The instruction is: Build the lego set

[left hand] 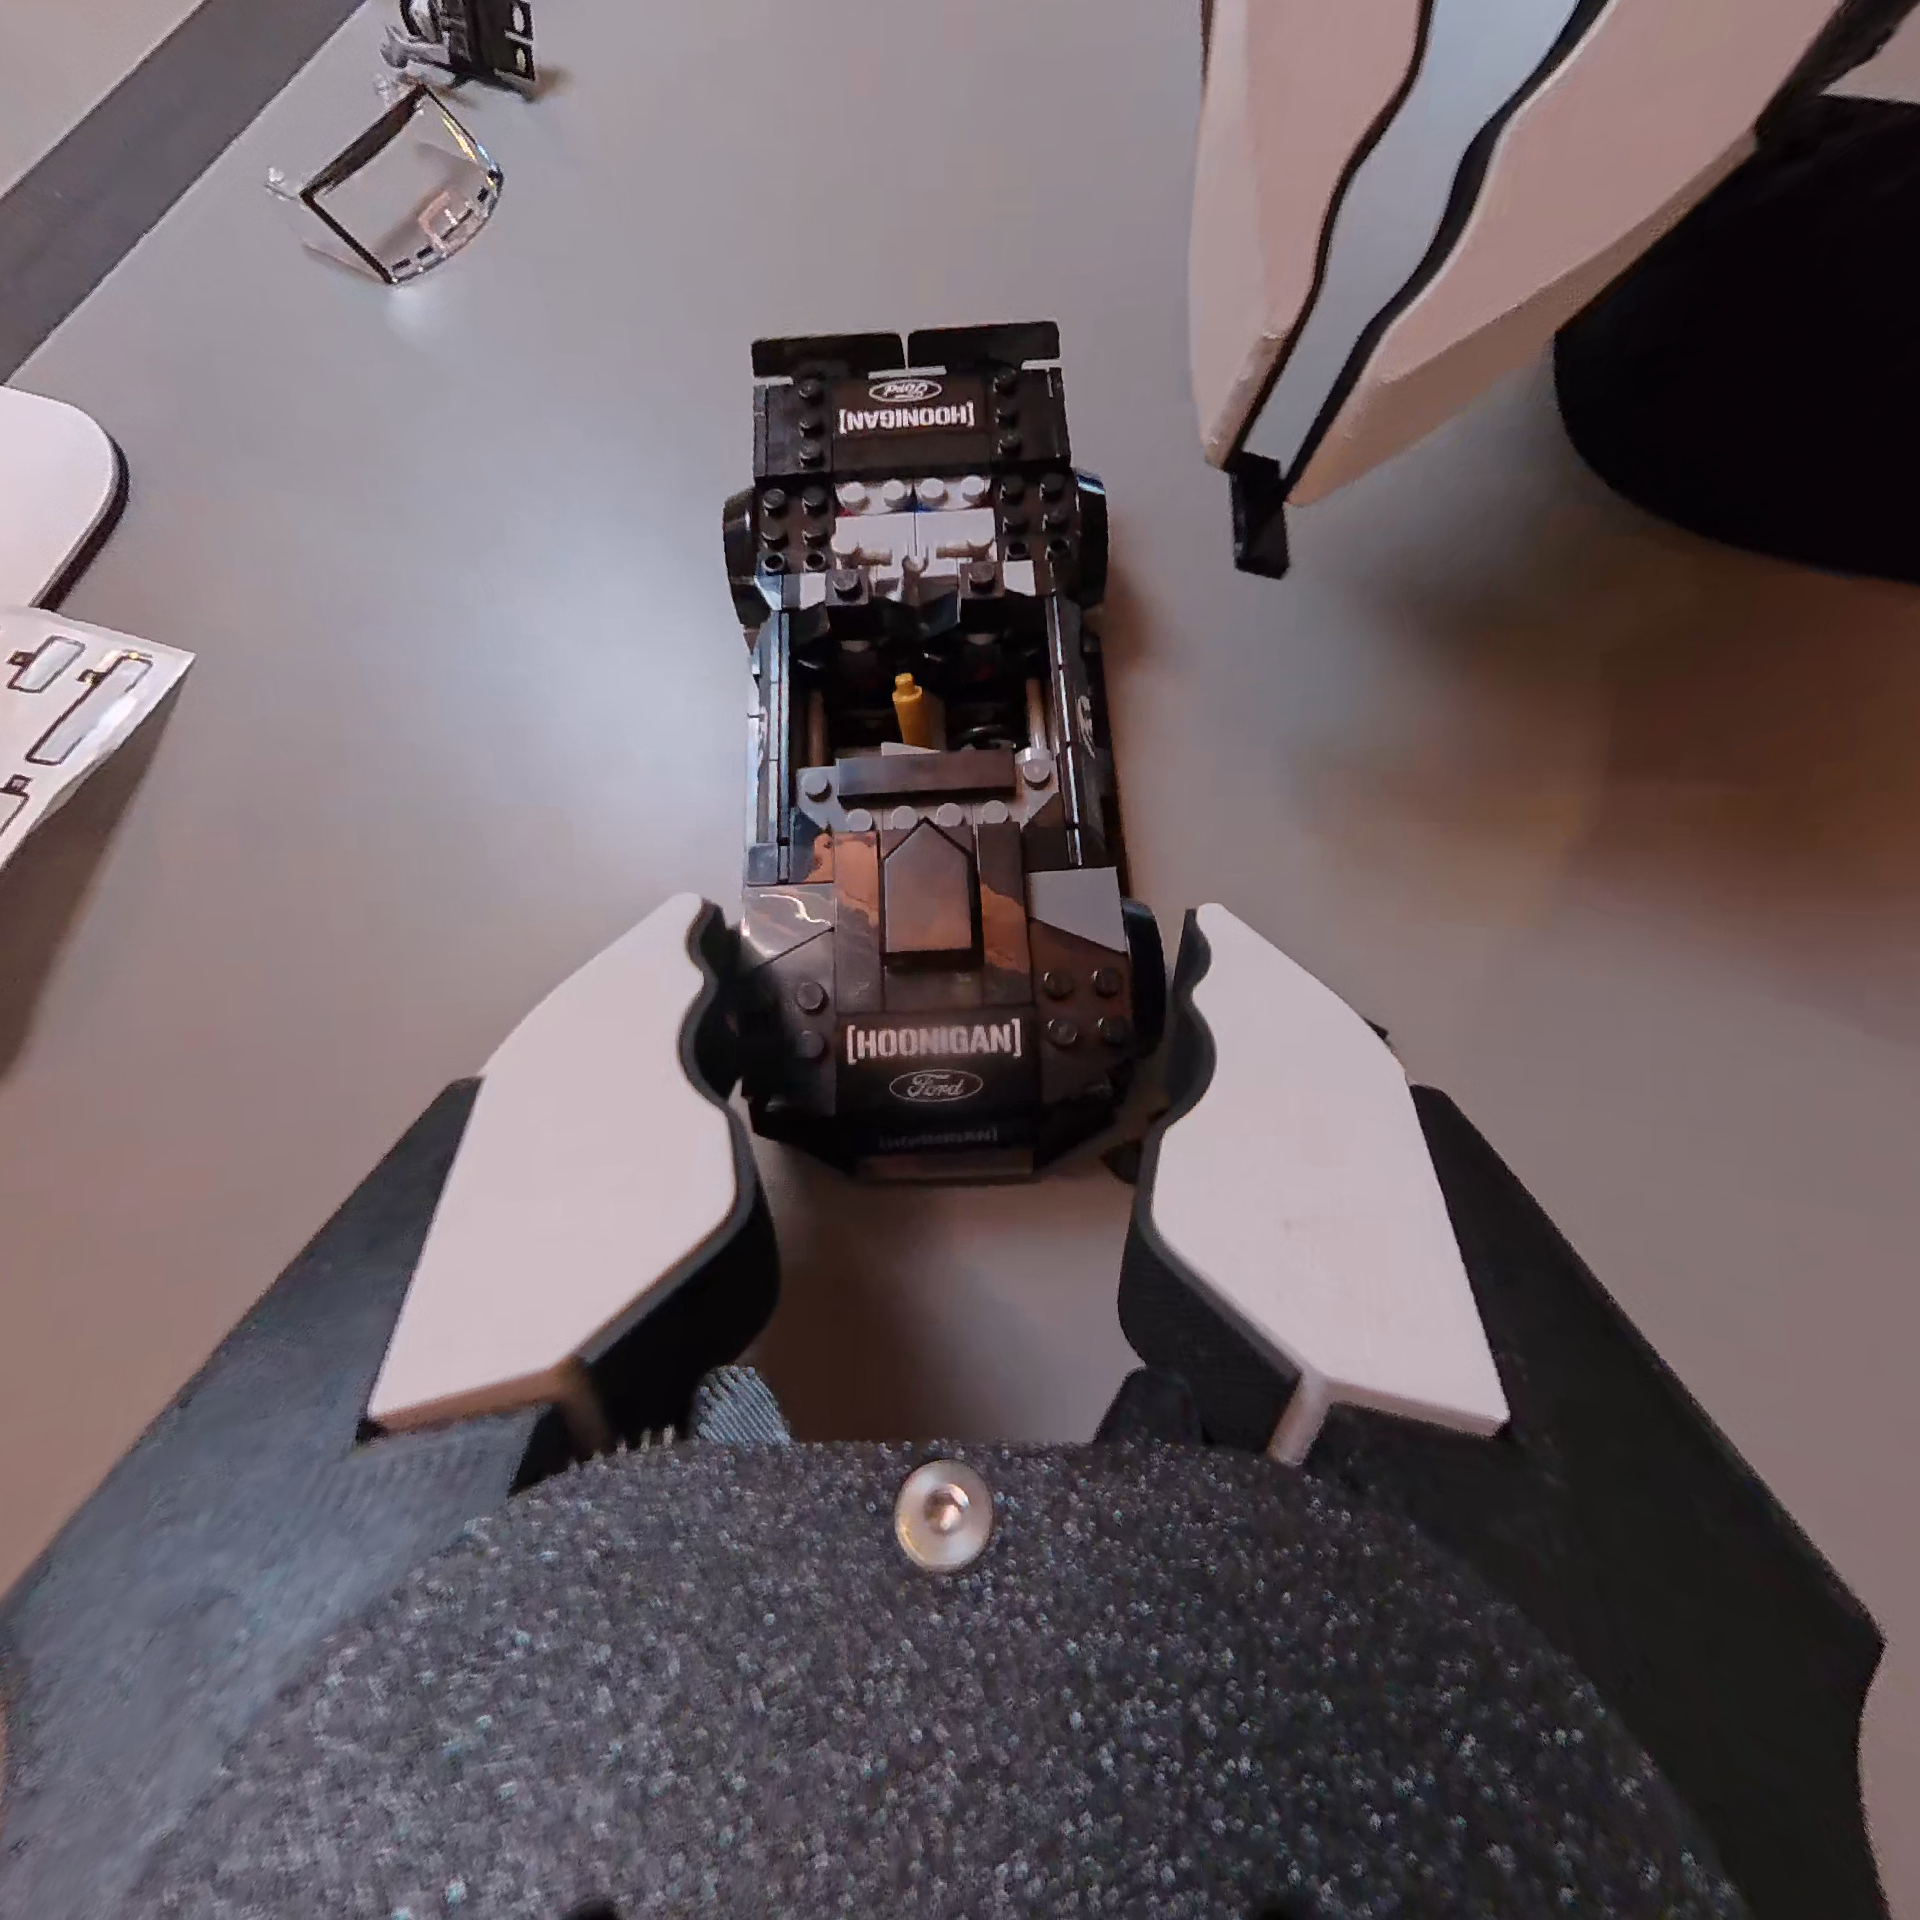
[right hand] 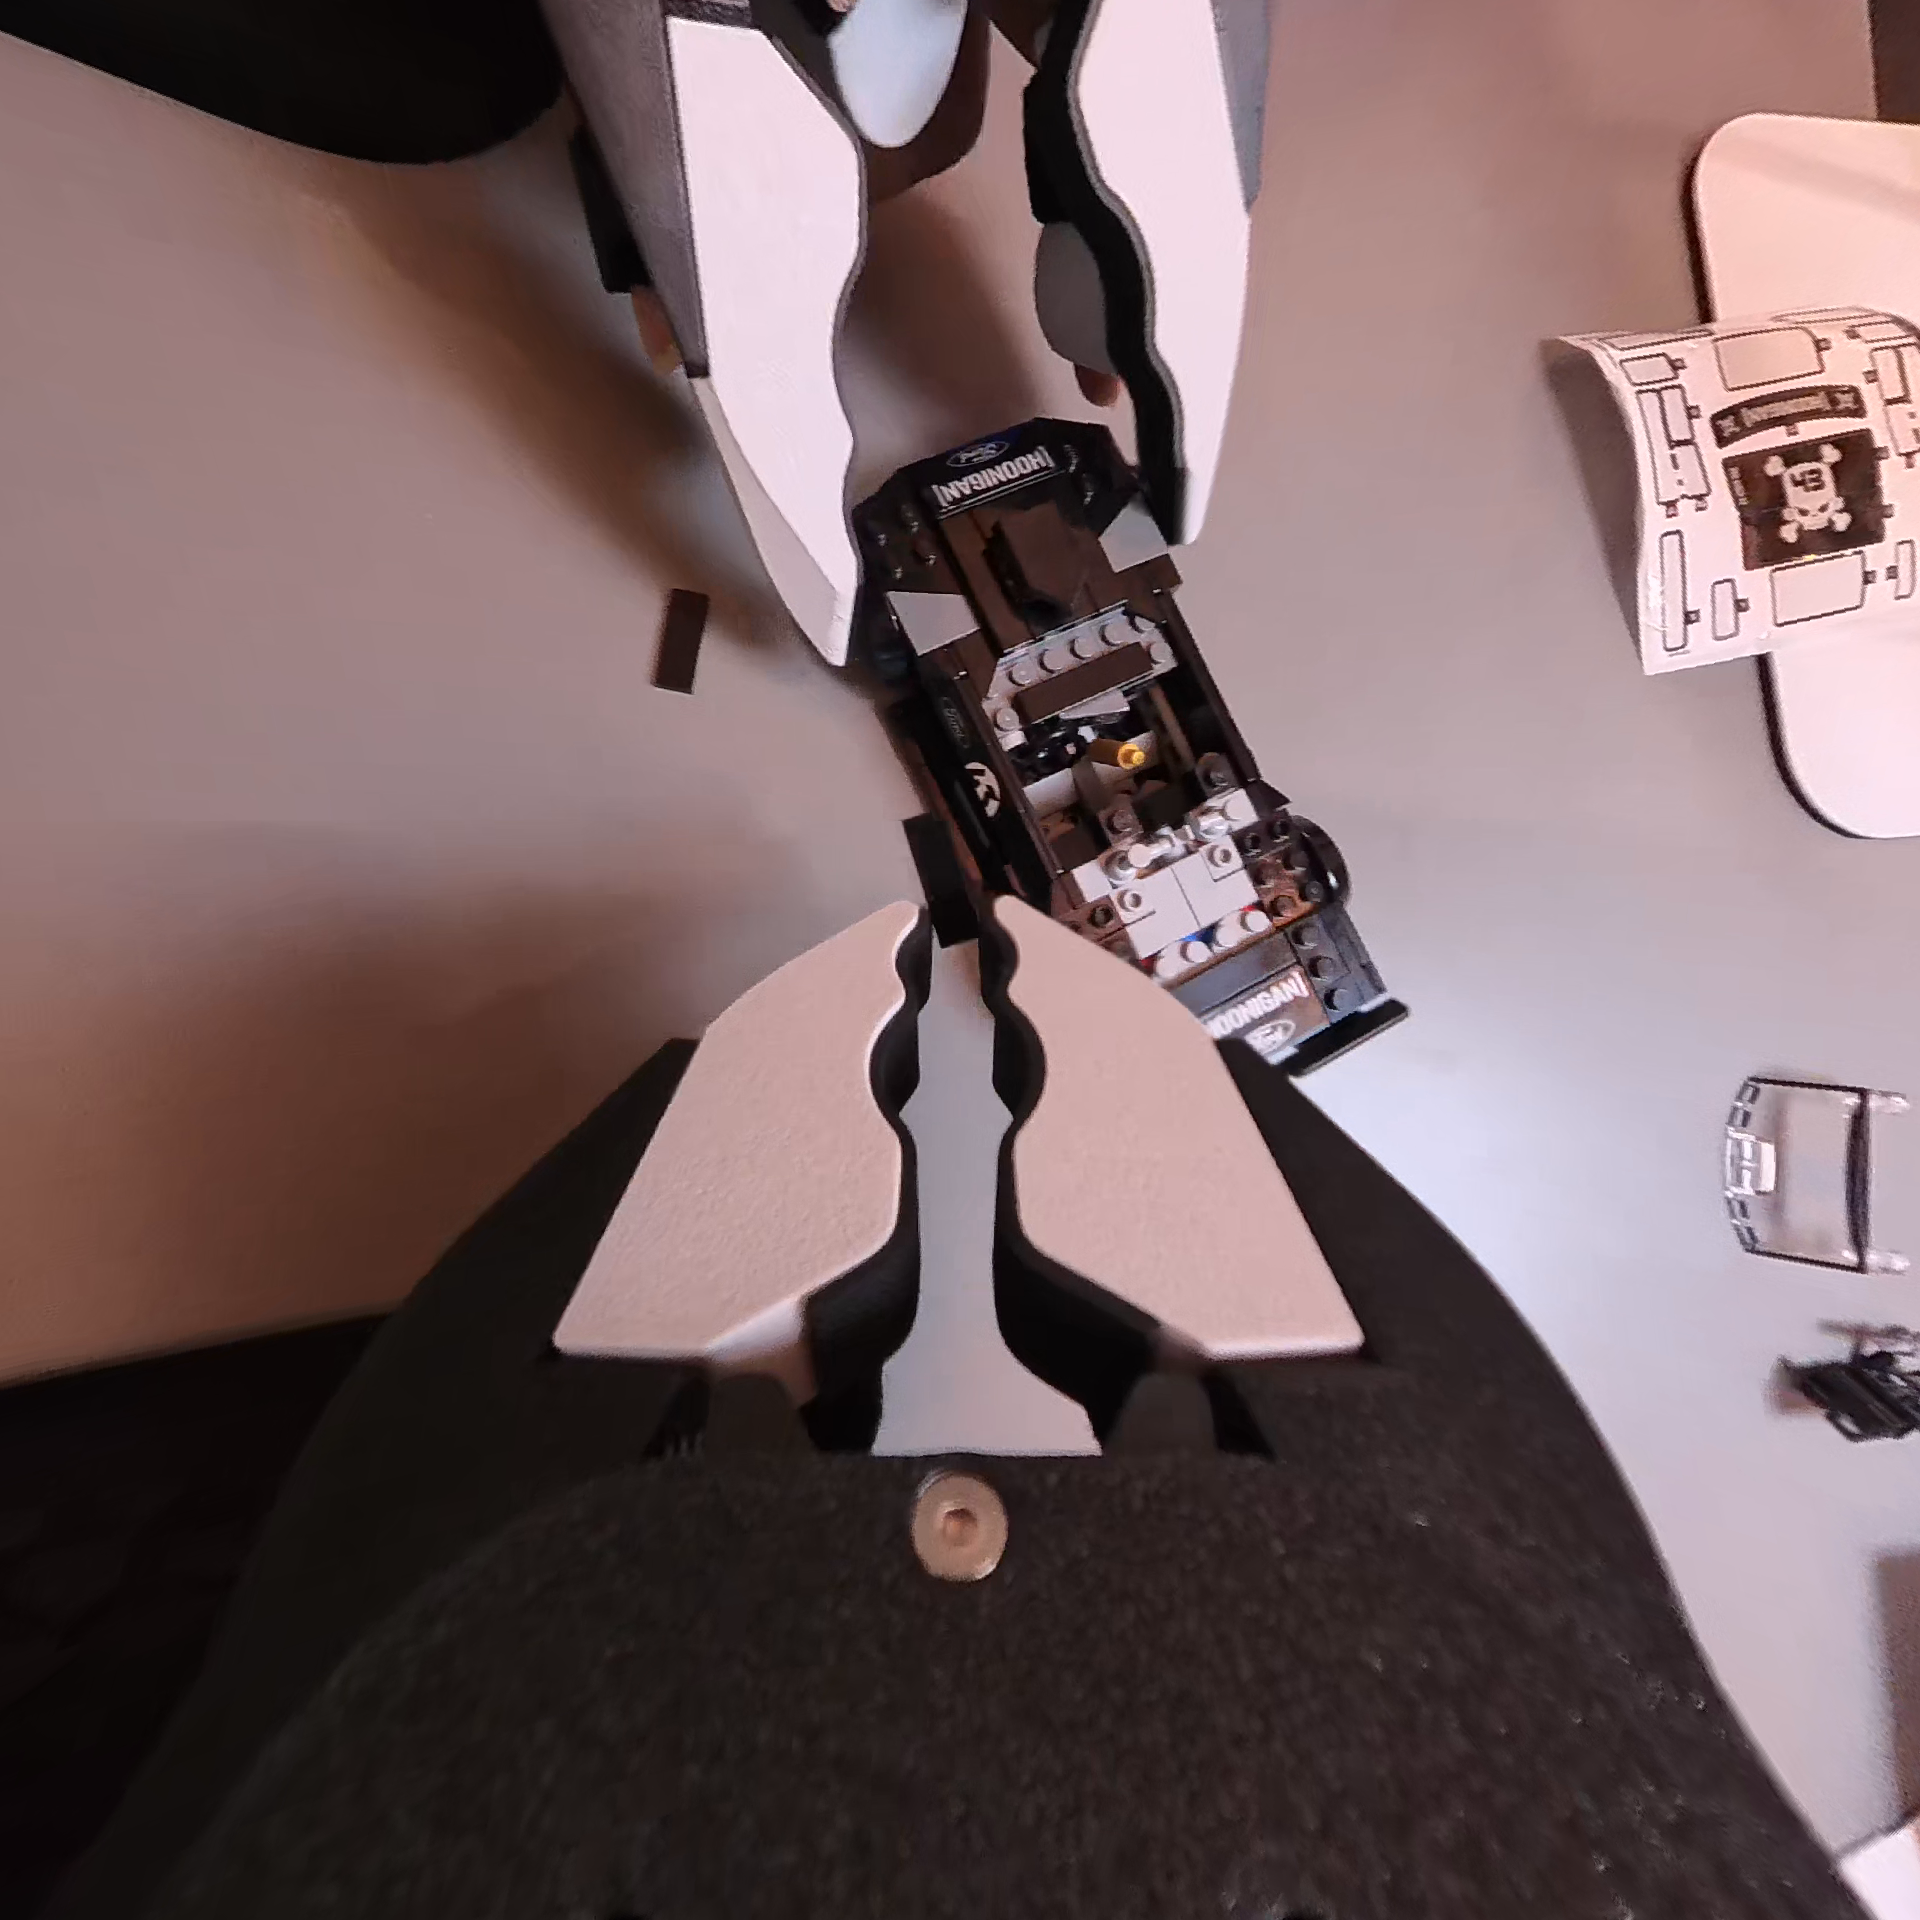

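A black Lego car with an open cabin stands on the grey table; it also shows in the right wrist view. My left gripper is closed on the car's front end, one finger against each side by the front wheels; it also shows in the right wrist view. My right gripper is shut on a small flat black piece held just beside the car's rear side. In the left wrist view the right gripper hangs to the right of the car's rear, with the black piece at its tip.
A clear windscreen piece and a small black sub-assembly lie beyond the car's rear. A sticker sheet rests by a white board. A loose black tile lies near the left gripper. The left gripper's tips are roughly 9 cm from the right gripper's.
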Available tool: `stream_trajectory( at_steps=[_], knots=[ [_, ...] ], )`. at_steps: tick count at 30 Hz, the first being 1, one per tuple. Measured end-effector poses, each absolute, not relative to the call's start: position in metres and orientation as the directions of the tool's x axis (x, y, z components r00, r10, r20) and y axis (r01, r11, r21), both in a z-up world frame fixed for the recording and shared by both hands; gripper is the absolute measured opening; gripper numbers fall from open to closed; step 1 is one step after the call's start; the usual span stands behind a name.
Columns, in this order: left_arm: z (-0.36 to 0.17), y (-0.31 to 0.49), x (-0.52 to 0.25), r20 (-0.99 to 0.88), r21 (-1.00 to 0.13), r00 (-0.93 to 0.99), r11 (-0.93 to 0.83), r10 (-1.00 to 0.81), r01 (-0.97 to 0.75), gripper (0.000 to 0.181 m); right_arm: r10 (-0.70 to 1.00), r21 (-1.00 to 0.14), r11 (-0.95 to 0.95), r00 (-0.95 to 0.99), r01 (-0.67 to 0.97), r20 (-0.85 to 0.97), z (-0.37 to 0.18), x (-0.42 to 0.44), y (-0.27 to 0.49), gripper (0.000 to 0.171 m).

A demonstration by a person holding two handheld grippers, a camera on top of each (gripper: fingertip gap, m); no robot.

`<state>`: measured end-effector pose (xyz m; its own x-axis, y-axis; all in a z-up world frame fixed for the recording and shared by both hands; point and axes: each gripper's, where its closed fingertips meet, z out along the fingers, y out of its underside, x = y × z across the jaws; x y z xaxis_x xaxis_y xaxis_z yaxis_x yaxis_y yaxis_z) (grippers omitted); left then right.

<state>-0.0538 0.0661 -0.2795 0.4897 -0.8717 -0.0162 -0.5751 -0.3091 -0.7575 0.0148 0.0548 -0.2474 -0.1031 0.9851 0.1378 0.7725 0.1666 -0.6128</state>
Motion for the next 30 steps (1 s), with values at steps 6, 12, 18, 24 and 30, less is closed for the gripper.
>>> stream_trajectory(
  at_steps=[6, 12, 18, 24, 30],
  knots=[
    [-0.279, 0.063, -0.053, -0.023, -0.758, 0.483, -0.3, -0.876, -0.58, 0.078, 0.972, -0.53, 0.211, -0.118, 0.821, 0.204, -0.246, 0.023, 0.083, 0.008],
    [-0.279, 0.061, -0.051, -0.023, -0.759, 0.475, -0.294, -0.88, -0.581, 0.077, 0.952, -0.437, 0.293, -0.22, 0.85, 0.212, -0.251, 0.027, 0.106, 0.008],
    [-0.278, 0.06, -0.051, -0.01, -0.766, 0.472, -0.297, -0.881, -0.57, 0.077, 0.94, -0.376, 0.342, -0.306, 0.862, 0.152, -0.264, 0.021, 0.104, 0.009],
    [-0.277, 0.06, -0.052, -0.004, -0.768, 0.471, -0.299, -0.882, -0.567, 0.077, 0.937, -0.361, 0.35, -0.329, 0.864, 0.12, -0.272, 0.022, 0.101, 0.008],
    [-0.277, 0.06, -0.051, 0.001, -0.77, 0.47, -0.3, -0.883, -0.563, 0.077, 0.934, -0.366, 0.355, -0.339, 0.86, 0.11, -0.272, 0.022, 0.101, 0.009]
  ],
)
